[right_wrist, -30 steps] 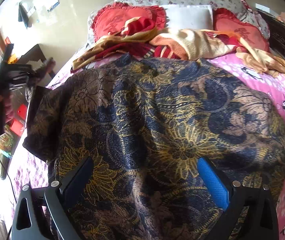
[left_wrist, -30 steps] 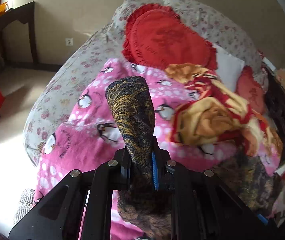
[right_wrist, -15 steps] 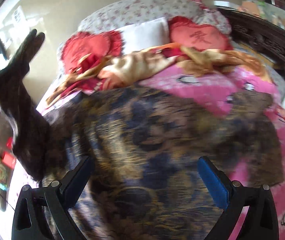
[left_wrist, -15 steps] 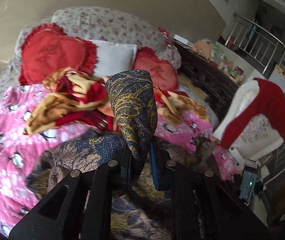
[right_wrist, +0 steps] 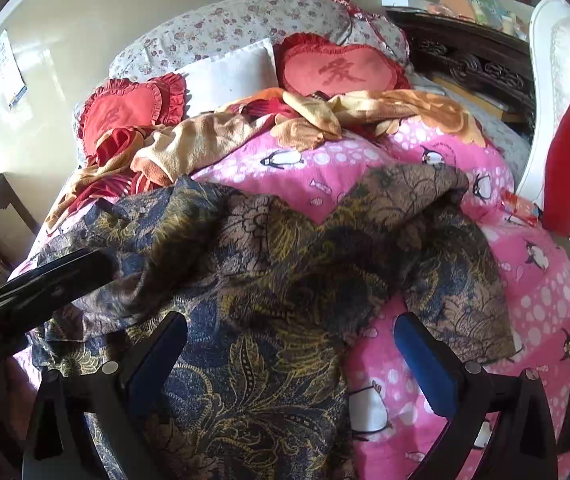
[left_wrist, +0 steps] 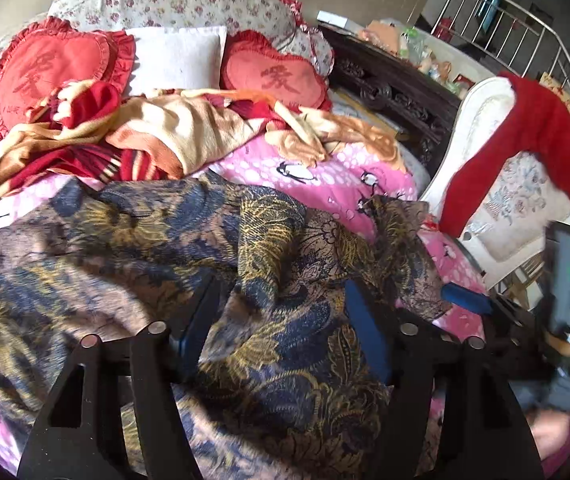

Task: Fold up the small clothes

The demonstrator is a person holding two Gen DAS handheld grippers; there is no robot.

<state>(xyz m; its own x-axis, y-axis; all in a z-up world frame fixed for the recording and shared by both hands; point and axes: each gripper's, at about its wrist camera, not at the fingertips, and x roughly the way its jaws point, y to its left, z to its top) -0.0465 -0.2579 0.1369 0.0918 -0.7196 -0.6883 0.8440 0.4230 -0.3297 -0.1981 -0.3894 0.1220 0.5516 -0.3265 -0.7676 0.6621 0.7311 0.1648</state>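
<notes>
A dark blue, gold and brown flower-patterned garment [left_wrist: 157, 248] [right_wrist: 269, 280] lies rumpled on the pink penguin blanket [left_wrist: 325, 176] [right_wrist: 525, 280]. My left gripper [left_wrist: 281, 312] hovers over it, jaws opening; a raised fold of the cloth stands loose between the fingers, and the pads do not press it. My right gripper [right_wrist: 291, 344] stands open just above the garment's near right part, nothing pinched. In the left wrist view the right gripper's blue pad [left_wrist: 465, 300] shows by the garment's right corner. The left gripper's black body [right_wrist: 45, 280] crosses the right wrist view at the left.
Two red heart cushions [left_wrist: 53, 68] [right_wrist: 337, 70], a white pillow [left_wrist: 177, 56] and an orange-red blanket [left_wrist: 157, 128] crowd the head of the bed. To the right stand a white chair [left_wrist: 521, 200] with a red garment [left_wrist: 533, 120], a dark carved cabinet [left_wrist: 389, 84] and a metal railing [left_wrist: 565, 48].
The left gripper swung right across the bed with a fold of the garment, then parted its jaws and the fold slumped. The right gripper drifted right, staying open.
</notes>
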